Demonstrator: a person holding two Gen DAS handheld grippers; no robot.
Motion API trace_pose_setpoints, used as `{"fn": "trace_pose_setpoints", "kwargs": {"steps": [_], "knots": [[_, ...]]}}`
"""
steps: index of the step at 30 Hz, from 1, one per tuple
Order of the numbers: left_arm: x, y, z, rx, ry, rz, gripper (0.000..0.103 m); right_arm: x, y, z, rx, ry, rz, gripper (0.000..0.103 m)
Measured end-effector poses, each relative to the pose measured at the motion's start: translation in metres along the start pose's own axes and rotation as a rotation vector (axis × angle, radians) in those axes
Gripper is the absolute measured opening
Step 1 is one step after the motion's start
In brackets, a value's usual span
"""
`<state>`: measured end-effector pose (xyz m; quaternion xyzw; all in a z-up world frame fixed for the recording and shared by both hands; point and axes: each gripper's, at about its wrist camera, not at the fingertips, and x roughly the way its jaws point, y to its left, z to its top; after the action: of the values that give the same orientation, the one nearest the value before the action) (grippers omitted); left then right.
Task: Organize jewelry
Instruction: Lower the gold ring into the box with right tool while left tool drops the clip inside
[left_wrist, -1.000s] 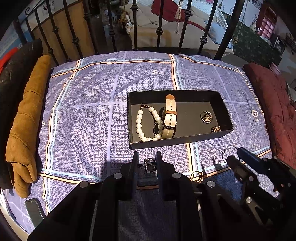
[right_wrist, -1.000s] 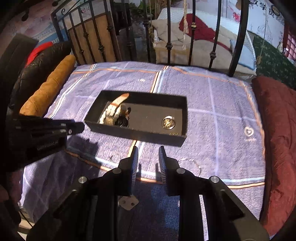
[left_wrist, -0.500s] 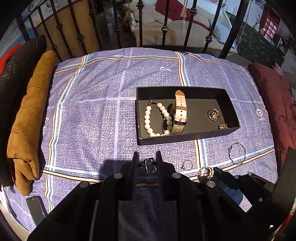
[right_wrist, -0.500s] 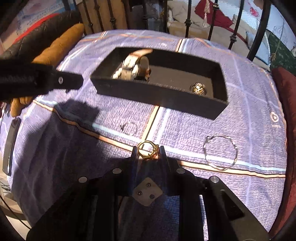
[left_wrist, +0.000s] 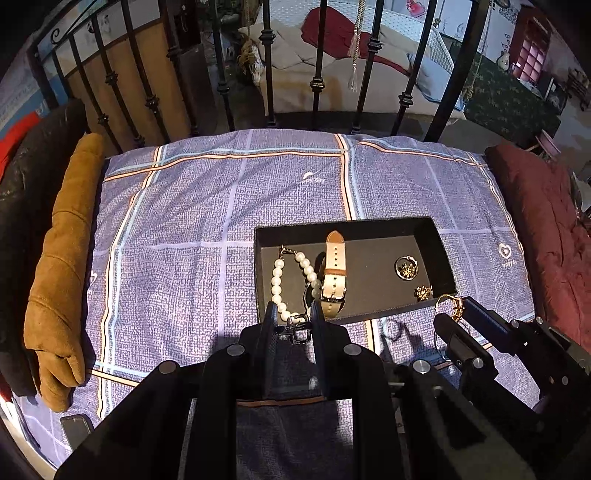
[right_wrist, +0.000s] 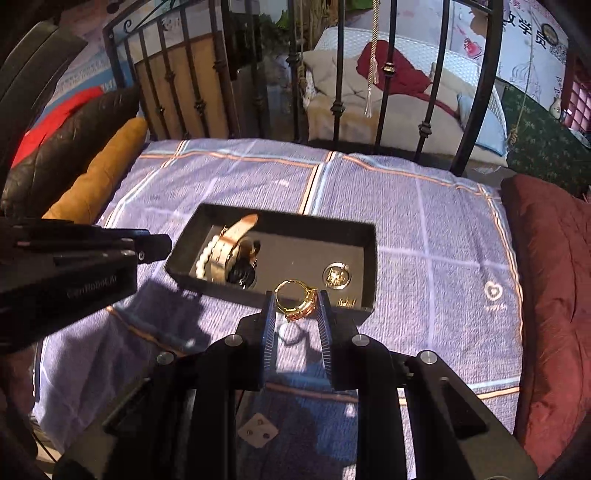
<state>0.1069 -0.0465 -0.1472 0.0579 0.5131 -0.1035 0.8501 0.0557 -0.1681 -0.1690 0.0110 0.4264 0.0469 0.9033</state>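
A black box (left_wrist: 343, 222) lies on the purple checked cloth (left_wrist: 192, 229). Inside are a pearl bracelet (left_wrist: 276, 280), a tan-strapped watch (left_wrist: 334, 273), a round brooch (left_wrist: 406, 267) and a small gold piece (left_wrist: 423, 291). My left gripper (left_wrist: 294, 314) hovers just in front of the box, shut on a small silver buckle-like piece (left_wrist: 298, 328). My right gripper (right_wrist: 296, 301) is shut on a gold ring (right_wrist: 306, 306), held over the front wall of the box (right_wrist: 207, 284) at its right end. From the left wrist view, the right gripper (left_wrist: 456, 314) and gold ring (left_wrist: 452, 300) show by the box's near right corner.
A thin ring (left_wrist: 393, 328) lies on the cloth in front of the box. A tan cushion (left_wrist: 62, 258) and black leather border the left, a maroon cushion (left_wrist: 546, 229) the right. A black iron railing (left_wrist: 317, 85) closes the far side. A phone (left_wrist: 75, 424) lies near left.
The right gripper dipped to the cloth, closed on the gold ring and lifted it to the box's front wall. The left gripper kept its silver piece and edged toward the box.
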Motion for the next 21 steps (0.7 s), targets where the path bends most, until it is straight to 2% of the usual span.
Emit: {"fn": "trace_pose_setpoints", "kwargs": {"steps": [8,18,21], "knots": [[0.003,-0.008,0.023,0.028,-0.046,0.002,0.018,0.01,-0.009,0.021,0.028,-0.032,-0.026,0.024],[0.019,-0.009,0.036,0.028,-0.055,0.016,0.018,0.027,-0.011,0.032,0.035,-0.041,-0.054,0.024],[0.023,-0.01,0.038,0.035,-0.051,0.018,0.026,0.031,-0.011,0.035,0.032,-0.037,-0.056,0.024]]}}
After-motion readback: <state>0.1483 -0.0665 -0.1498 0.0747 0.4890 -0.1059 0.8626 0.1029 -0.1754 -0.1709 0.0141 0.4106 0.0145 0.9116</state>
